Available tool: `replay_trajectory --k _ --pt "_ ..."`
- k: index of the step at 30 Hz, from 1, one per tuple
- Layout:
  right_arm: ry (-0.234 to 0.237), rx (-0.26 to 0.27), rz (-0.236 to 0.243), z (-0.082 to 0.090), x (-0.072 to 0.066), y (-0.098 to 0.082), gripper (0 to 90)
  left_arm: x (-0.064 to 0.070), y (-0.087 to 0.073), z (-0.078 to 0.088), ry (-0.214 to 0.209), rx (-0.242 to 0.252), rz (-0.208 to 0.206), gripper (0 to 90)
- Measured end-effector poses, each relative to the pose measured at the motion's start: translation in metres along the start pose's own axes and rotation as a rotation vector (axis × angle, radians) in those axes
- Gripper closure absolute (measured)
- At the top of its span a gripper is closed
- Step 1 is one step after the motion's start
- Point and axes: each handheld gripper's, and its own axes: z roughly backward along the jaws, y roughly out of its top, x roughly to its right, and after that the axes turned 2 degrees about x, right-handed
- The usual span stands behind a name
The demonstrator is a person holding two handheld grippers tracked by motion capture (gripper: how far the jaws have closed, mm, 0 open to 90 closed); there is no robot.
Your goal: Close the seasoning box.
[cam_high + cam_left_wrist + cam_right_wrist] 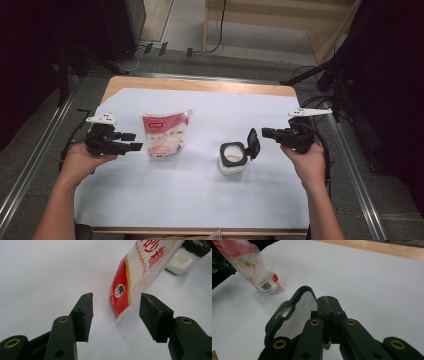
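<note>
On the surface (200, 200), the jar (232, 160) lid (253, 143) is nudged open by the right tool (265, 133), jaws together; the left tool (134, 141), jaws apart, is lined up to grab the sugar bag (164, 134).

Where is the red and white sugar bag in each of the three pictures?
High view: the sugar bag stands left of centre on the white sheet, beside the left tongs.
Left gripper view: the bag is at upper right, beyond the open jaws.
Right gripper view: the bag is at the top left corner.
Shared landmark: the white sheet under everything.
</note>
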Motion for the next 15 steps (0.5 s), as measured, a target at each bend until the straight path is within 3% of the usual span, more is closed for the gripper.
replay_trajectory --k 15 --pt "0.02 -0.043 -0.009 -0.021 -0.001 -0.009 90.0 0.0 0.001 0.0 -0.011 0.003 0.004 45.8"
